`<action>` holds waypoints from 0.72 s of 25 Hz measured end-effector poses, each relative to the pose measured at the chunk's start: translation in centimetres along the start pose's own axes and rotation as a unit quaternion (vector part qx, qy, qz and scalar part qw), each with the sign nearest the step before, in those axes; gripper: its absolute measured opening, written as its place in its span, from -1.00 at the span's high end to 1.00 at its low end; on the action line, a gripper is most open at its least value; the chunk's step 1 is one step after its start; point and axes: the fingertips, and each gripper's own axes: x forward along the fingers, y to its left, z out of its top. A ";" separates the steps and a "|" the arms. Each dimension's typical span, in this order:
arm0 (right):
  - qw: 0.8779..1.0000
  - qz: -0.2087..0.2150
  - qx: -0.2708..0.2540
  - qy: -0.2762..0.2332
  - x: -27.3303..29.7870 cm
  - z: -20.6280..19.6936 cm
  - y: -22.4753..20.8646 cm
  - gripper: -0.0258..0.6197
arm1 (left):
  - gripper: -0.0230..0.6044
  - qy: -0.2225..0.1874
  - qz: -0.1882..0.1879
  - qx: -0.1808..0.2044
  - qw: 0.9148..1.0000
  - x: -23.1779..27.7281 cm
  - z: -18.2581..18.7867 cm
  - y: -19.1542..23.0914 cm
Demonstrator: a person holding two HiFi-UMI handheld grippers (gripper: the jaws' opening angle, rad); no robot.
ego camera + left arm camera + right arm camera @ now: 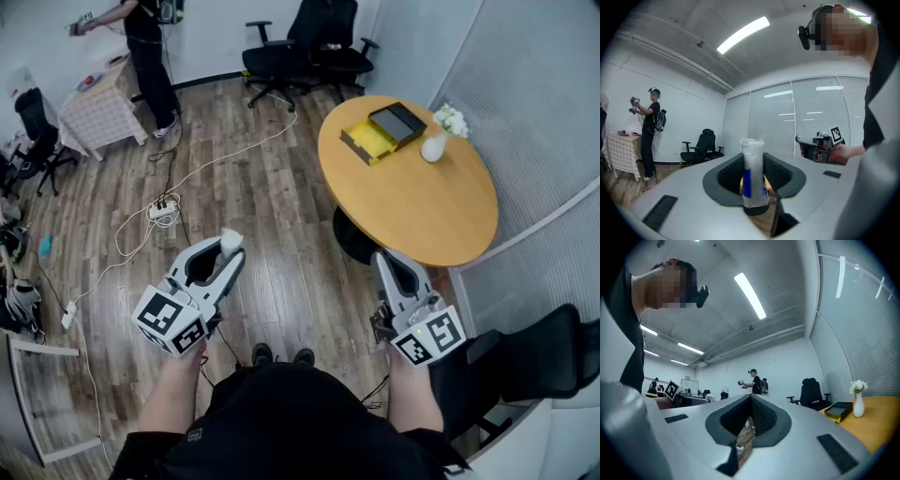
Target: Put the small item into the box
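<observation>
A small white packet with a blue stripe (753,173) stands upright between the pads of my left gripper (753,157), which is shut on it. In the head view the packet (230,242) shows at the tip of the left gripper (226,249), held over the wood floor. My right gripper (383,257) is shut, its tips meeting with nothing between them (751,398). The yellow box (373,139) lies open on the round wooden table (422,206), far ahead of both grippers, its dark lid (397,121) beside it. The right gripper view shows the box (839,410) at the right.
A white vase with flowers (437,141) stands next to the box. Black office chairs (305,47) are at the back. Cables and a power strip (161,210) lie on the floor. A person (145,47) stands by a small table (98,108) at the far left.
</observation>
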 end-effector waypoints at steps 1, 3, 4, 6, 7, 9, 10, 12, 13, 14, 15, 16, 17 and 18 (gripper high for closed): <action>1.000 0.000 0.001 0.000 -0.1 0.0 -0.1 0.81 | 0.50 0.001 0.000 0.000 1.000 0.0 -0.1 -0.1; 1.000 0.001 0.001 -0.001 -0.2 -0.1 -0.1 0.81 | 0.50 0.001 0.000 0.000 1.000 0.1 -0.2 -0.2; 1.000 0.002 0.001 -0.001 -0.2 -0.1 -0.1 0.81 | 0.50 0.002 0.000 0.000 1.000 0.1 -0.3 -0.3; 1.000 0.003 0.001 -0.001 -0.2 -0.1 -0.1 0.81 | 0.50 0.002 0.000 0.000 1.000 0.1 -0.3 -0.4; 1.000 0.004 0.002 -0.001 -0.2 -0.1 -0.1 0.81 | 0.50 0.003 0.000 0.000 1.000 0.1 -0.3 -0.4; 1.000 0.004 0.003 -0.001 -0.3 -0.1 -0.2 0.81 | 0.50 0.005 0.000 0.000 1.000 0.2 -0.3 -0.6; 1.000 0.005 0.004 -0.002 -0.3 -0.1 -0.3 0.81 | 0.50 0.005 0.000 0.000 1.000 0.3 -0.3 -0.6; 1.000 0.008 0.007 -0.005 -0.4 0.0 -0.4 0.81 | 0.50 0.005 0.000 0.001 1.000 0.4 -0.3 -0.8; 1.000 0.011 0.009 -0.007 -0.5 0.1 -0.3 0.81 | 0.50 0.005 0.000 0.001 1.000 0.5 -0.3 -0.9; 1.000 0.014 0.010 -0.009 -0.6 0.2 -0.3 0.81 | 0.50 0.005 0.000 0.002 1.000 0.6 -0.3 -1.0; 1.000 0.017 0.011 -0.010 -0.8 0.3 -0.4 0.81 | 0.50 0.004 -0.001 0.002 1.000 0.7 -0.3 -1.2; 1.000 0.019 0.012 -0.011 -0.9 0.4 -0.4 0.81 | 0.50 0.003 -0.002 0.002 1.000 0.9 -0.3 -1.4; 1.000 0.020 0.012 -0.013 -1.1 0.5 -0.6 0.81 | 0.50 0.003 -0.004 0.003 1.000 1.2 -0.3 -1.6; 1.000 0.021 0.012 -0.014 -1.4 0.6 -0.7 0.81 | 0.50 0.002 -0.005 0.004 1.000 1.4 -0.2 -1.8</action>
